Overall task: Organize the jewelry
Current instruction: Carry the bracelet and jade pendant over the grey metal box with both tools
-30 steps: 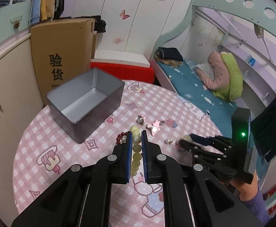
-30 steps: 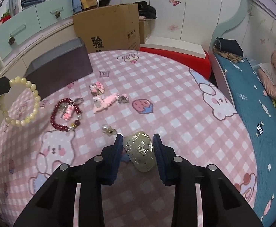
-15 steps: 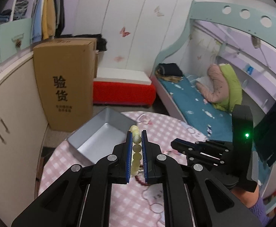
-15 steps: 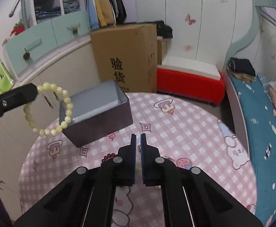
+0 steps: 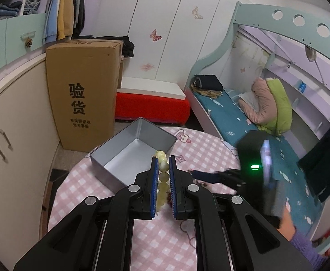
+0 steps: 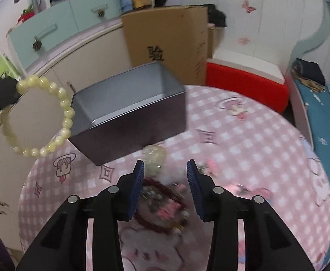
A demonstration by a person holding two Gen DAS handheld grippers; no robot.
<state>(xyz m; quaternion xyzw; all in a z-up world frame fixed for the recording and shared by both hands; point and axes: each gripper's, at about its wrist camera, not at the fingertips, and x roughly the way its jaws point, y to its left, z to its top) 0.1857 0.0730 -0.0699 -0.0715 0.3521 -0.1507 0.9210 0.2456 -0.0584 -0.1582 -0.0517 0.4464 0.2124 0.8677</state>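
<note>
My left gripper [image 5: 163,161] is shut on a pale yellow-green bead bracelet [image 5: 161,171] and holds it in the air just right of the open grey metal box [image 5: 128,153]. In the right wrist view the bracelet [image 6: 49,117] hangs as a loop from the left gripper's tip at the far left, beside the box [image 6: 128,110]. My right gripper [image 6: 165,169] is open above the table. A pale shell-like ornament [image 6: 153,155], blurred, is just ahead of its fingers next to the box wall. A dark red bead bracelet [image 6: 158,203] and pink trinkets [image 6: 171,210] lie below it.
The round table has a pink checked cloth [image 6: 244,149]. A tall cardboard carton [image 5: 83,92] stands behind the box, a cream cabinet [image 5: 13,117] to the left, a red-and-white bench [image 5: 151,103] and a bed [image 5: 244,117] beyond. The right gripper's body [image 5: 255,169] shows at the right.
The right gripper has opened, and the shell-like ornament now shows blurred ahead of its fingers. The left gripper with the yellow bracelet stays raised near the box.
</note>
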